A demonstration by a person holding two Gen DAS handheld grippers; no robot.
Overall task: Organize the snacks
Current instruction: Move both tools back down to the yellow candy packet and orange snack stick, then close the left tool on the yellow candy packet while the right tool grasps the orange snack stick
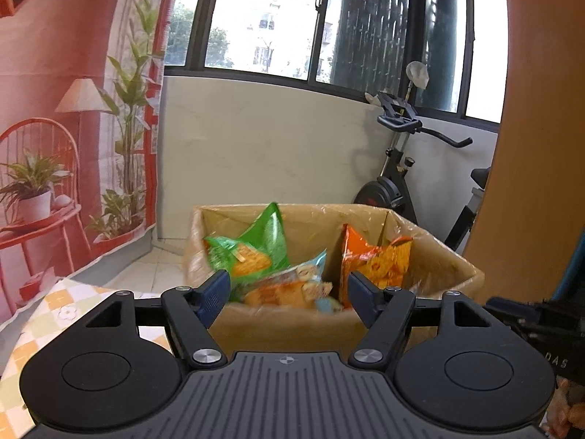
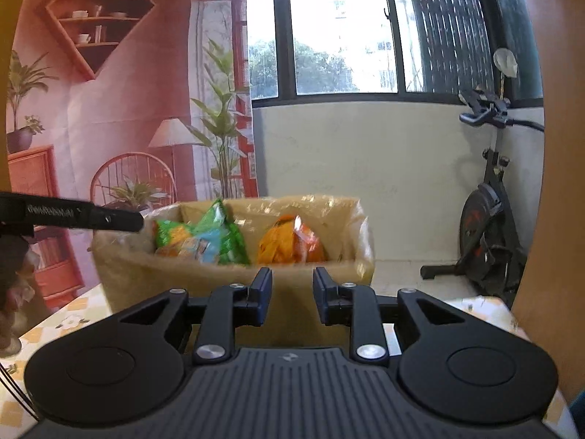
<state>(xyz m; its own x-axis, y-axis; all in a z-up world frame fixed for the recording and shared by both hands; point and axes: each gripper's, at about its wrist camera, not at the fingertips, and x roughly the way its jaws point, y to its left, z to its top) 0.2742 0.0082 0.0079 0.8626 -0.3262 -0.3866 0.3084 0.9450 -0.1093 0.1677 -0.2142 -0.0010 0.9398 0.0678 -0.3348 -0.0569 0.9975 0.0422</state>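
Observation:
A cardboard box lined with clear plastic stands on the table and holds three snack bags: a green one, a light-blue and orange one and an orange one. My left gripper is open and empty, just in front of the box's near rim. In the right wrist view the box shows with the green bag, the blue bag and the orange bag. My right gripper is open and empty, a little back from the box. The left gripper's finger enters from the left.
The table wears a yellow-checked cloth. An exercise bike stands at the right by the low wall under the window. A printed backdrop hangs at the left. An orange wooden panel rises at the right.

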